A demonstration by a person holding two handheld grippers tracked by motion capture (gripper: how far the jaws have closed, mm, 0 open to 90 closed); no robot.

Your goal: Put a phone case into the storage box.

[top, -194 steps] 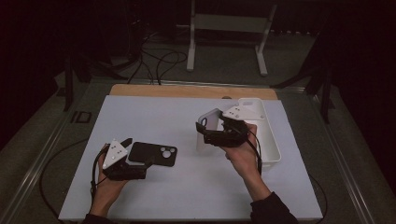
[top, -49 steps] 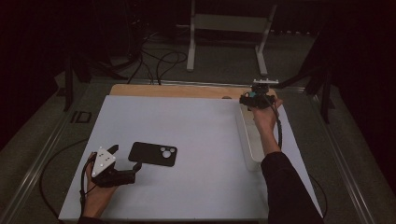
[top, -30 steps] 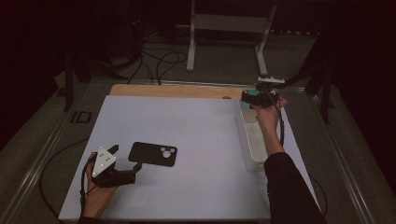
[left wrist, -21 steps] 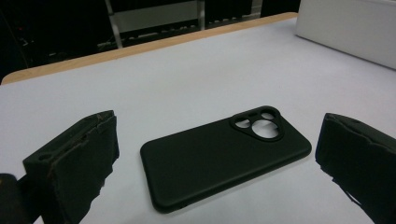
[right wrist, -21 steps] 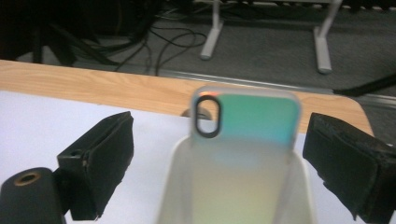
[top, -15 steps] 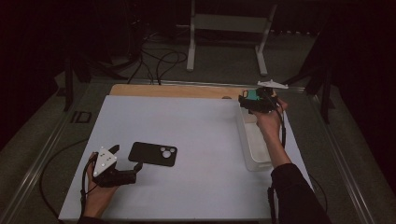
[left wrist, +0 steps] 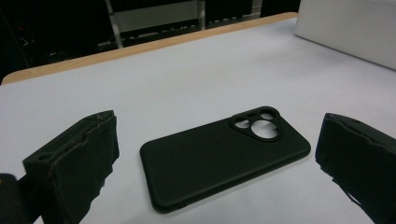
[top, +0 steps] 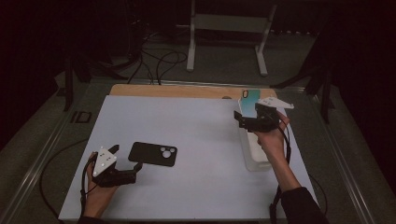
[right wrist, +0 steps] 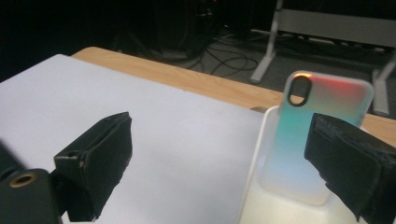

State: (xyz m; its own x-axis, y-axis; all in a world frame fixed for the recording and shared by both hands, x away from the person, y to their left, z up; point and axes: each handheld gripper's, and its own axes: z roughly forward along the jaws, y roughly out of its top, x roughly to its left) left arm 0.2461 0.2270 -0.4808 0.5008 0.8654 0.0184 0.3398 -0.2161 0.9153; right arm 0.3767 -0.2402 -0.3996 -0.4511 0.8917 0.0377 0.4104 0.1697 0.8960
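On the white table mat [top: 201, 126], seen from the high view, the left gripper [top: 133, 171] sits at about seven o'clock, its jaws spread wide and holding nothing. The black phone case [top: 153, 154] lies flat just beyond it, toward one o'clock of that gripper, camera cut-out pointing to three o'clock on the table. In the left gripper view the black phone case [left wrist: 224, 156] rests between the two open jaws but apart from both. The right gripper [top: 243, 120] hovers at about two o'clock on the mat, over the far end of the white tray [top: 254, 156], which runs along the mat's right edge. Its jaws are also wide apart and grip nothing. A pale iridescent phone case [right wrist: 317, 140] stands nearly upright in the tray, leaning toward twelve o'clock; it seems to rest against the tray's far wall, though the dim light leaves that uncertain. In the high view the iridescent phone case [top: 250, 100] shows just past the right gripper.
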